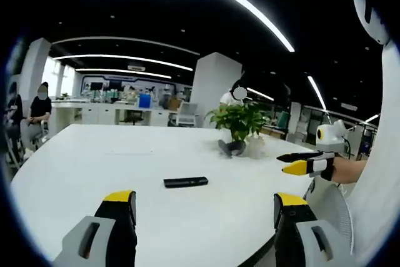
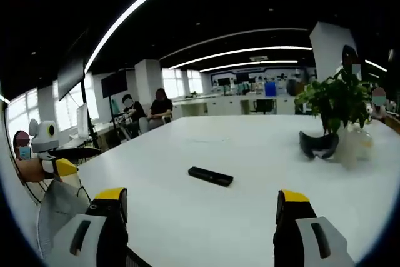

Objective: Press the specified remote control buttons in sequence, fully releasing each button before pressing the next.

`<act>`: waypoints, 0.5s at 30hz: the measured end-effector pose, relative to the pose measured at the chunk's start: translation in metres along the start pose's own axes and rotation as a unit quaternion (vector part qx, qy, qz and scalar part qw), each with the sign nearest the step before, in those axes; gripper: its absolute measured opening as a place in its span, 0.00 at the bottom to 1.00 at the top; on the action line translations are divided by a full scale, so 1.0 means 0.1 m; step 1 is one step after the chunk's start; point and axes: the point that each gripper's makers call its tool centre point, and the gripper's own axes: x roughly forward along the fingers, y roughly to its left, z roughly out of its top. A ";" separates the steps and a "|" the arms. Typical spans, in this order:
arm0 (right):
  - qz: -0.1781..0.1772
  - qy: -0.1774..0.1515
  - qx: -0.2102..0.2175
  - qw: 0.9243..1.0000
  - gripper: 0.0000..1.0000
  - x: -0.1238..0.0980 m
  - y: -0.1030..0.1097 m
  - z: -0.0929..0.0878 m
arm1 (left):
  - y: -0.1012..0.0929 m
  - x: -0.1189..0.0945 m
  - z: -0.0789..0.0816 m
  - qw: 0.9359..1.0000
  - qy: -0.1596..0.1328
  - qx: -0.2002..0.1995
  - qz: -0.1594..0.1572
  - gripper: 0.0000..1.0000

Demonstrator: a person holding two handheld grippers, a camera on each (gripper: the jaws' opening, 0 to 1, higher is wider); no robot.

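A slim black remote control (image 1: 185,182) lies flat on the big white table (image 1: 94,167), a short way beyond my left gripper (image 1: 205,207), whose jaws stand wide open with nothing between them. The right gripper (image 1: 299,162) comes in from the right above the table edge, its yellow and black fingertips close together. In the right gripper view the same remote control (image 2: 210,176) lies ahead of my right gripper (image 2: 201,206), whose jaws stand wide apart here. The left gripper (image 2: 59,159) shows at the far left, held by a hand.
A potted green plant (image 1: 239,123) and a dark rounded object (image 1: 230,148) stand on the table behind the remote; the plant (image 2: 335,101) is at the right in the right gripper view. Seated people (image 2: 150,109) and desks are beyond the table. A grey chair back (image 2: 56,207) is near.
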 end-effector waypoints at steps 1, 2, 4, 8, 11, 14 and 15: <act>0.000 0.001 0.000 1.000 0.99 0.00 0.00 0.00 | 0.00 -0.01 -0.01 1.000 0.000 -0.001 0.001 0.95; 0.000 0.001 0.000 1.000 0.99 0.00 0.01 -0.01 | -0.01 -0.01 -0.01 1.000 0.000 -0.003 0.001 0.95; 0.001 0.003 0.001 1.000 0.99 -0.01 0.04 -0.02 | -0.02 -0.03 -0.02 1.000 -0.002 -0.008 0.002 0.95; 0.005 0.003 0.004 1.000 0.99 -0.03 0.09 -0.02 | -0.03 -0.03 -0.03 1.000 -0.001 -0.011 0.002 0.95; 0.006 0.006 0.003 1.000 0.99 -0.04 0.09 -0.04 | -0.04 -0.03 -0.02 1.000 -0.001 -0.008 0.002 0.95; 0.009 0.010 0.004 1.000 0.99 -0.04 0.10 -0.06 | -0.05 -0.04 0.00 1.000 -0.004 -0.008 0.004 0.95; 0.009 0.011 0.004 1.000 0.99 -0.04 0.10 -0.06 | -0.05 -0.04 0.00 1.000 -0.005 -0.007 0.005 0.95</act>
